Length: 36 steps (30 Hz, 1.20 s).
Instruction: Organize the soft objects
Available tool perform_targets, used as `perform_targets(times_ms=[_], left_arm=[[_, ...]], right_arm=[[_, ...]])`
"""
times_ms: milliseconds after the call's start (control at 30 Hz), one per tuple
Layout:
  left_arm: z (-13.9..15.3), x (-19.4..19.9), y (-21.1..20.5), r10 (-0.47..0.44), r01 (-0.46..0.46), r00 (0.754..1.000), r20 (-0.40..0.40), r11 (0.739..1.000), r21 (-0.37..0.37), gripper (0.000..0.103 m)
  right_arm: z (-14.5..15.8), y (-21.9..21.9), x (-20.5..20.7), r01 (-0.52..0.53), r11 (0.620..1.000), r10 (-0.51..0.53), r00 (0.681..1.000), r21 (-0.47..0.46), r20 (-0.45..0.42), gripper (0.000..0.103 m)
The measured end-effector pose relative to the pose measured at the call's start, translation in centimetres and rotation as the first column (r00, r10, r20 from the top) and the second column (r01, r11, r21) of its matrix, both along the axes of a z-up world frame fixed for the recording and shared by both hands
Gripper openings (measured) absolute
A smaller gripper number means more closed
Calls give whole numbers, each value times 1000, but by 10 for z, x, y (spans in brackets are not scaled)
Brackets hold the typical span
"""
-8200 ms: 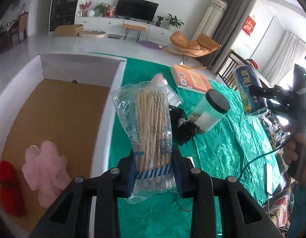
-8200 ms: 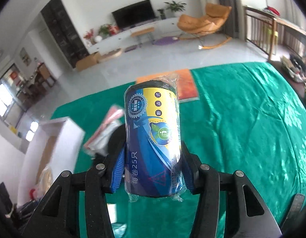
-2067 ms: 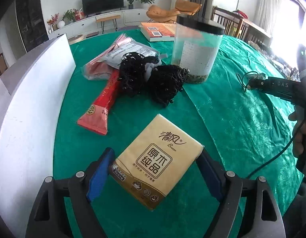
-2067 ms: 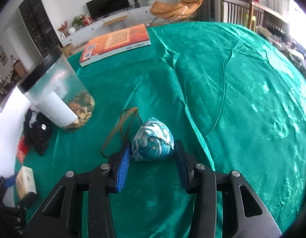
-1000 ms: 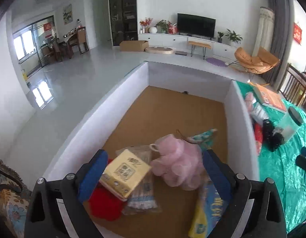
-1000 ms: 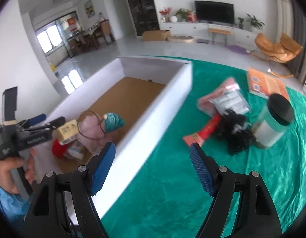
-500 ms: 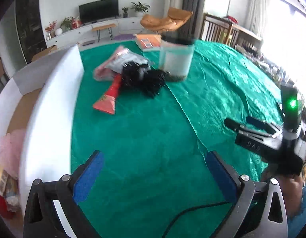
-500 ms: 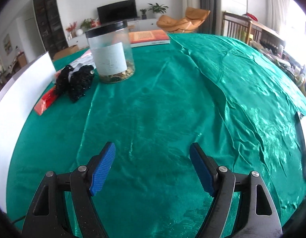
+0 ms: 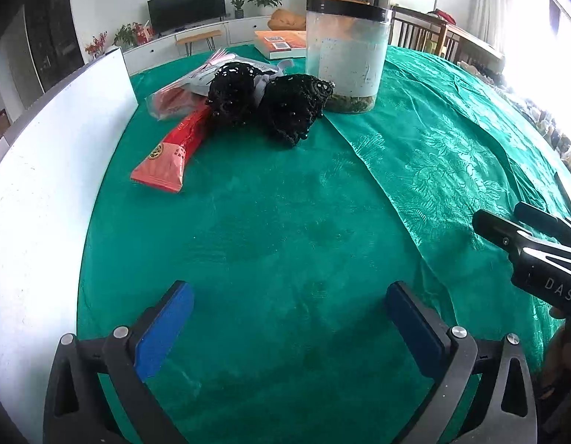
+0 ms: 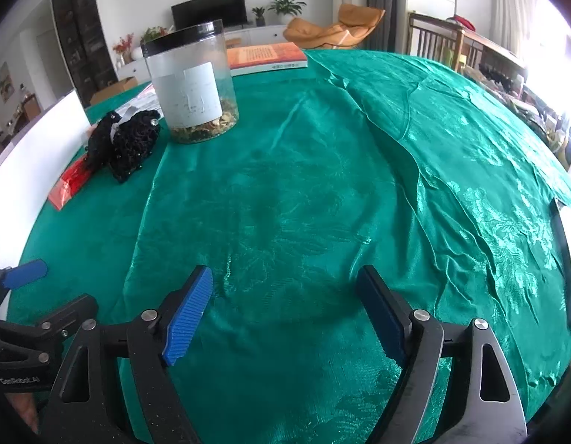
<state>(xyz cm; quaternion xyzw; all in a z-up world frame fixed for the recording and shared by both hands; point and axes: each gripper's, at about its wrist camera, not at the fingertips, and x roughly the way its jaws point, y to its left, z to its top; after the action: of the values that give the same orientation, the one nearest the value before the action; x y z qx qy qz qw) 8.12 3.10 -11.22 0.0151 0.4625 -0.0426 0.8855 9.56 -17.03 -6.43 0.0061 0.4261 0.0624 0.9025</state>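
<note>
A black beaded mesh bundle [image 9: 270,105] lies on the green tablecloth, far ahead of my left gripper [image 9: 289,301], which is open and empty low over the cloth. A red packet [image 9: 174,148] lies partly under the bundle, with a clear bag of pink and grey packets [image 9: 196,85] behind it. The white box's wall [image 9: 44,185] runs along the left; its inside is hidden. My right gripper [image 10: 285,288] is open and empty over bare cloth. The bundle [image 10: 126,140] and red packet [image 10: 69,185] show at the right wrist view's left.
A clear jar with a black lid [image 9: 346,55] stands behind the bundle, also in the right wrist view [image 10: 191,81]. An orange book [image 10: 265,57] lies at the far edge. The right gripper's body [image 9: 526,251] shows at the left view's right edge.
Both grippers moved lower and closer toward the bundle and jar over the cloth. Both stay open and empty.
</note>
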Motion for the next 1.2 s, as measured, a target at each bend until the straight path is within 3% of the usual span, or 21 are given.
perform_targets(times_ms=[1200], left_arm=[[0, 1, 2, -5, 5, 1000, 5, 1000, 0, 103]], right_arm=[[-3, 8, -1, -16, 999, 15, 1000, -42, -11, 87]])
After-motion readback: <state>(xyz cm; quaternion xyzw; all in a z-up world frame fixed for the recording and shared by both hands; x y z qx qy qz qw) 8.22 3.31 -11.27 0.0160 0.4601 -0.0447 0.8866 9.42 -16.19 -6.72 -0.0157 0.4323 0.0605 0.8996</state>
